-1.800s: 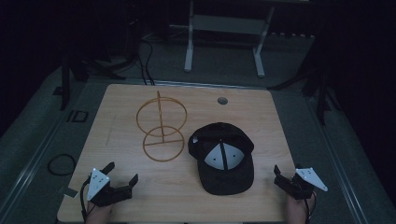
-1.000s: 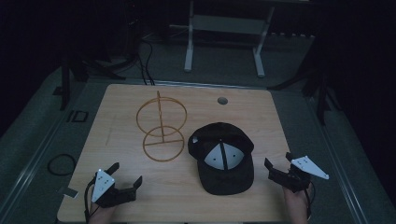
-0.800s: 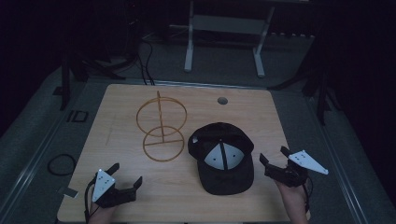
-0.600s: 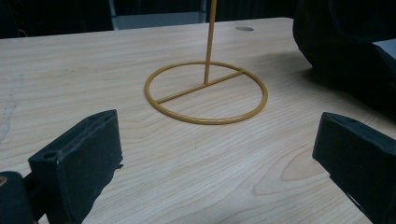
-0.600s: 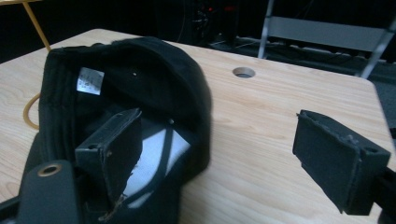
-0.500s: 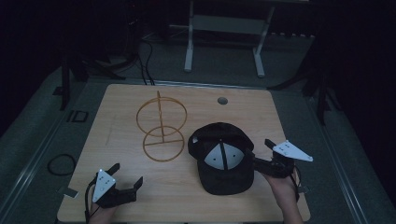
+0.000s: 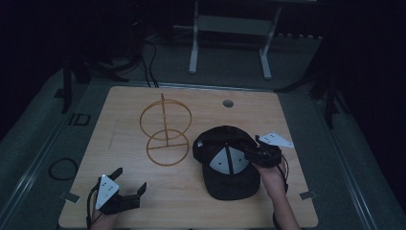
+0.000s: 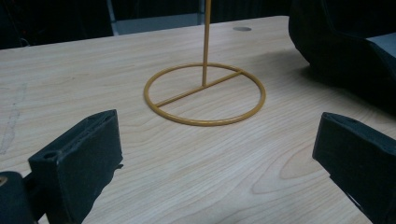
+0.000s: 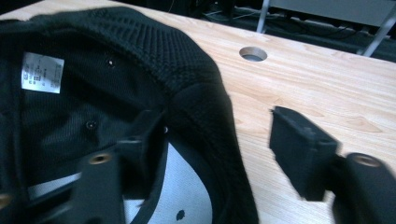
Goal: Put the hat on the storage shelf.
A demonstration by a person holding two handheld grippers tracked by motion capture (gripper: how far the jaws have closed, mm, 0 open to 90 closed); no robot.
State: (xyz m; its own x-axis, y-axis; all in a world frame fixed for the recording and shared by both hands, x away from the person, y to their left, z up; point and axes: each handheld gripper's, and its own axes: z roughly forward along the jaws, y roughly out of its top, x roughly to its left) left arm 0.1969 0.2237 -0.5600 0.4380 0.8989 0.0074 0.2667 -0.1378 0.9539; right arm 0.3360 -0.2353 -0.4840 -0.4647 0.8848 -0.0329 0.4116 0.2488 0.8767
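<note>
Right gripper [image 7: 253,149] is straddling the cap [image 7: 225,163] rim, jaws spread, one inside, one outside. Cap is lying upside-down right of the wire stand [image 7: 165,129]. Left gripper [image 7: 128,184] is idling spread, well apart.

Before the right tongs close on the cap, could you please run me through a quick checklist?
1. Right tongs open: ok.
2. Jaws straddle the rim of the cap, one inside, one outside: ok.
3. Cap lies upside down on the table: ok.
4. Wire stand apart from the cap: ok.
5. Left tongs open, away from the cap: ok.
6. How deep the rim sits between the jaws: cannot tell.
</note>
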